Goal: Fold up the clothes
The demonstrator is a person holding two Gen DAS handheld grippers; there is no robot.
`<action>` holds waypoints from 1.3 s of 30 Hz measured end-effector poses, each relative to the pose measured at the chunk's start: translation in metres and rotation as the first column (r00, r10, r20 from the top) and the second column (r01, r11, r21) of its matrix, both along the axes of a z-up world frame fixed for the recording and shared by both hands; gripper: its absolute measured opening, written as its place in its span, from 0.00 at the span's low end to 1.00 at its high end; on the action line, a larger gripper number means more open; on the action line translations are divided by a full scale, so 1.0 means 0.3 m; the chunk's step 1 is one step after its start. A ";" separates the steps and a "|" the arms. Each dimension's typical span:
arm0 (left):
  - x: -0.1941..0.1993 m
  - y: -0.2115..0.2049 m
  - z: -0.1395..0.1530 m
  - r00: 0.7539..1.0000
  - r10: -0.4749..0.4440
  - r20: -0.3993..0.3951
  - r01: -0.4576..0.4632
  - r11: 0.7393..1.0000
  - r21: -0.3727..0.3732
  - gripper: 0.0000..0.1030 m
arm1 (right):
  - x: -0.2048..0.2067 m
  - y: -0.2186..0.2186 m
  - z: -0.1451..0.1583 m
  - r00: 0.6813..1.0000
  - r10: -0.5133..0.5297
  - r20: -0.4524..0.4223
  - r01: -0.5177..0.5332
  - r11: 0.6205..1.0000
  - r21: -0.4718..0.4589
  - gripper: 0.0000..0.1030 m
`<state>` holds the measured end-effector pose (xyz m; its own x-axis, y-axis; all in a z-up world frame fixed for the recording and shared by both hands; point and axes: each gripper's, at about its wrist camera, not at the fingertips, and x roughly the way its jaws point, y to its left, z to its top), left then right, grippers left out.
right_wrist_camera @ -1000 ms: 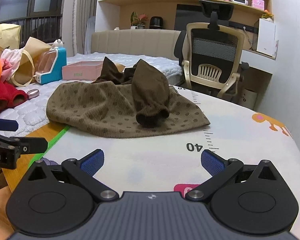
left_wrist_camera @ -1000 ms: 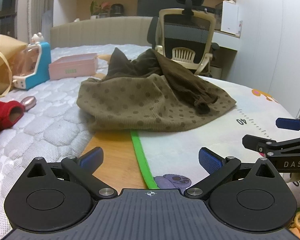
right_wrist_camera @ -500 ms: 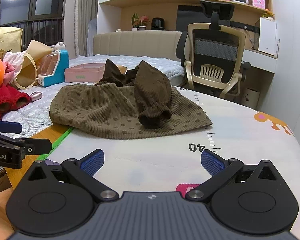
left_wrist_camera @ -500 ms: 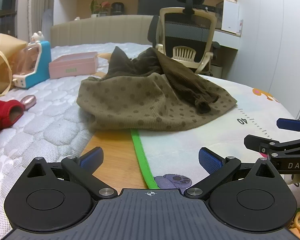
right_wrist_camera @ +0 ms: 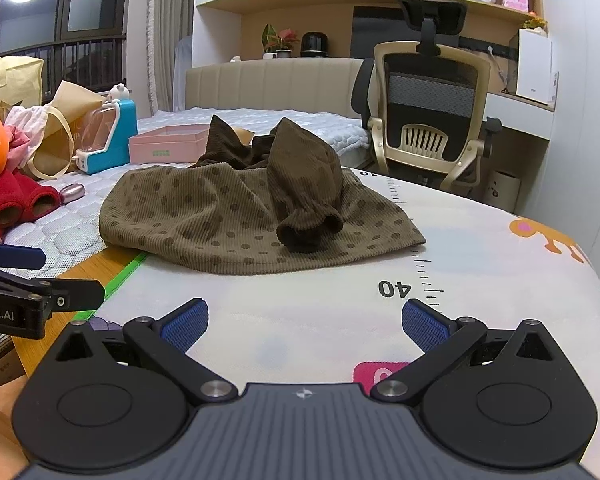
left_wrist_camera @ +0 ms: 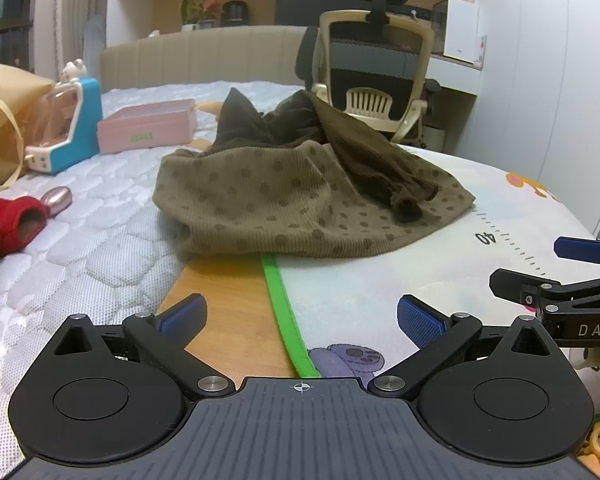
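Left gripper point(left_wrist_camera: 299, 316) and right gripper point(right_wrist_camera: 305, 322): jaws wide apart, empty. Brown dotted garment point(right_wrist_camera: 236, 224) crumpled on the mat point(right_wrist_camera: 480, 272) ahead.

Bare mat point(right_wrist_camera: 340, 312) is lying between the right gripper point(right_wrist_camera: 304, 322) and the brown garment point(right_wrist_camera: 236, 224), leaving an unobstructed path there. Ahead of the left gripper point(left_wrist_camera: 300, 320), bare wood point(left_wrist_camera: 224, 300) and a green mat edge point(left_wrist_camera: 280, 304) are also leaving room. To the left, a red cloth point(left_wrist_camera: 8, 224), a pink box point(left_wrist_camera: 148, 130) and a blue toy point(left_wrist_camera: 72, 128) are crowding the mattress point(left_wrist_camera: 92, 248). An office chair point(right_wrist_camera: 428, 120) is standing behind the garment.
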<state>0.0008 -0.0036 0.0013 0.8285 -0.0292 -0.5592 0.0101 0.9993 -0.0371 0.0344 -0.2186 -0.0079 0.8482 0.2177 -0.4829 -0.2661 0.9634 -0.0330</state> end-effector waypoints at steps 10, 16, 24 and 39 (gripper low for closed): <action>0.001 0.001 -0.004 1.000 0.000 -0.006 0.000 1.000 -0.002 1.00 | 0.000 -0.001 0.000 1.000 -0.001 -0.005 0.001 1.000 0.006 1.00; 0.002 0.000 -0.004 1.000 0.001 -0.008 -0.001 1.000 -0.001 1.00 | 0.000 -0.004 -0.003 1.000 -0.003 -0.011 0.003 1.000 0.010 1.00; 0.001 0.001 -0.008 1.000 0.004 -0.010 -0.004 1.000 -0.004 1.00 | 0.002 -0.005 -0.005 1.000 -0.003 -0.016 0.004 1.000 0.014 1.00; 0.003 -0.001 -0.008 1.000 0.005 -0.009 -0.005 1.000 -0.004 1.00 | 0.002 -0.003 -0.008 1.000 -0.002 -0.019 0.003 1.000 0.016 1.00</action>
